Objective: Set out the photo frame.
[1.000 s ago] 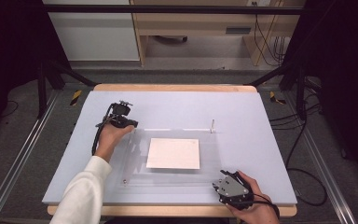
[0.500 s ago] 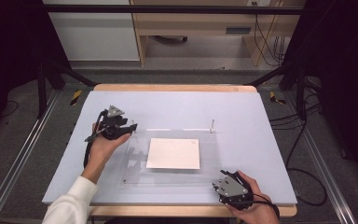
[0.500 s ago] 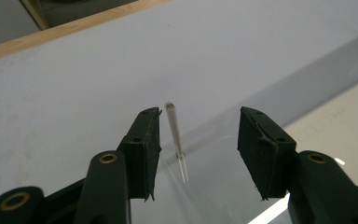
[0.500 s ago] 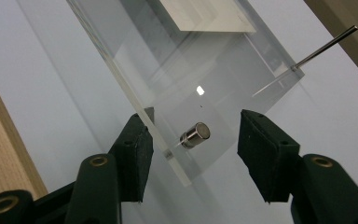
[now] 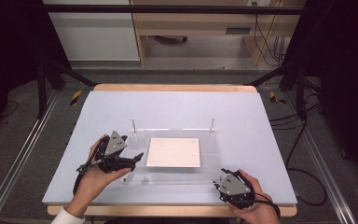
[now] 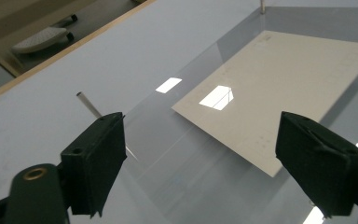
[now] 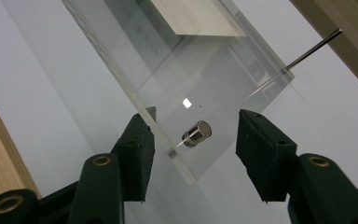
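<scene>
Clear plate (image 5: 172, 156) lying flat mid-worktop, long axis left-right. Near-right corner being straddled by right gripper (image 7: 193, 140), fingers spread; left gripper (image 6: 214, 154), fingers spread, being held at left end.

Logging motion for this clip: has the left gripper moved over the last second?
Yes. The left gripper has come toward the person, from beyond the far-left metal post down to the near-left corner of the clear acrylic plate, its fingers open.

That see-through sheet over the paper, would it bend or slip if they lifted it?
The clear sheet has a thick, straight edge, so probably stiff, not floppy. Its glossy face reflects lights, so likely slippery between the jaws. It rests on small metal pegs and might slide off if pushed.
</scene>
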Motion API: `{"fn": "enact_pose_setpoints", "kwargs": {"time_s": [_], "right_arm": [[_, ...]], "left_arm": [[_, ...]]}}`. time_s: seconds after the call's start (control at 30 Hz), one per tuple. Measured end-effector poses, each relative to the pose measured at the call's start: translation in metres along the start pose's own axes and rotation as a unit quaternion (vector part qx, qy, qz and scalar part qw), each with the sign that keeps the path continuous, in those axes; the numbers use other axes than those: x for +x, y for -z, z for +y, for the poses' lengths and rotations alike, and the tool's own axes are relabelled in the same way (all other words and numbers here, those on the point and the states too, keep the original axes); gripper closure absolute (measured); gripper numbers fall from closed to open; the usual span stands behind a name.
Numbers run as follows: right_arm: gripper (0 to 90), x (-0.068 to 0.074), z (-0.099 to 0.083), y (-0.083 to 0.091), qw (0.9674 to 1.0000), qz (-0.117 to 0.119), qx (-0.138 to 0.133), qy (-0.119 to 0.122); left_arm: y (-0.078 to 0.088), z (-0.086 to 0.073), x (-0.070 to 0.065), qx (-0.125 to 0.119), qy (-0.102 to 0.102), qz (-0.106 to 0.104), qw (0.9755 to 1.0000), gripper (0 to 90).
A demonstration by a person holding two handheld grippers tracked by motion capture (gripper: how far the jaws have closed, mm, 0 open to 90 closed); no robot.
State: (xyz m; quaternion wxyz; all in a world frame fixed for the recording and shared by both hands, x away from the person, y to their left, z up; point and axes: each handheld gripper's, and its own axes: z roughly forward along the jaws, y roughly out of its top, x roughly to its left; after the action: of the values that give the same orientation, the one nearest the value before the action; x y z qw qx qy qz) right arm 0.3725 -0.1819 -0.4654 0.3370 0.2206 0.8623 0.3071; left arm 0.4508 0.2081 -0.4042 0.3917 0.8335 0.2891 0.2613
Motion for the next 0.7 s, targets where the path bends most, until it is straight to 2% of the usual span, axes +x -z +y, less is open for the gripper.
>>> {"fn": "enact_pose_setpoints", "kwargs": {"time_s": [0.1,0.17,0.27,0.37,0.4,0.43,0.53,0.57,0.6,0.63,0.7], "right_arm": [[47.8,0.000,0.000,0.000,1.0000,-0.001,0.001,0.001],[47.8,0.000,0.000,0.000,1.0000,-0.001,0.001,0.001],[48.3,-0.001,0.001,0.001,1.0000,-0.002,-0.003,-0.005],[48.4,-0.001,0.001,0.002,1.0000,-0.004,-0.005,-0.006],[48.5,-0.001,0.001,0.002,0.9999,-0.003,-0.007,-0.009],[48.5,-0.001,0.001,0.002,0.9999,-0.003,-0.007,-0.009],[48.5,-0.001,0.002,0.002,0.9999,-0.003,-0.003,-0.013],[48.5,-0.001,0.002,0.002,0.9999,-0.003,-0.003,-0.013],[48.6,-0.002,0.003,0.003,0.9999,-0.004,-0.003,-0.016],[48.7,-0.002,0.003,0.003,0.9998,-0.004,-0.005,-0.018],[48.7,-0.002,0.003,0.004,0.9997,-0.006,-0.006,-0.022]], "left_arm": [[0.005,-0.003,-0.012,-0.005,-0.023,-0.009,0.9997,12.1],[0.009,-0.005,-0.020,-0.009,-0.037,-0.023,0.9990,11.1],[0.016,-0.012,-0.035,-0.010,-0.062,-0.025,0.9977,11.2],[0.025,-0.022,-0.048,0.018,-0.105,-0.029,0.9938,14.0],[0.028,-0.029,-0.055,0.019,-0.131,-0.018,0.9911,14.8],[0.028,-0.029,-0.055,0.019,-0.131,-0.018,0.9911,14.8],[0.029,-0.037,-0.060,0.030,-0.156,-0.020,0.9871,15.2],[0.028,-0.039,-0.060,0.035,-0.165,-0.019,0.9855,15.2],[0.027,-0.041,-0.062,0.046,-0.181,-0.022,0.9821,20.0],[0.027,-0.041,-0.062,0.046,-0.181,-0.022,0.9821,24.0],[0.025,-0.043,-0.064,0.048,-0.191,-0.022,0.9801,25.4]]}}
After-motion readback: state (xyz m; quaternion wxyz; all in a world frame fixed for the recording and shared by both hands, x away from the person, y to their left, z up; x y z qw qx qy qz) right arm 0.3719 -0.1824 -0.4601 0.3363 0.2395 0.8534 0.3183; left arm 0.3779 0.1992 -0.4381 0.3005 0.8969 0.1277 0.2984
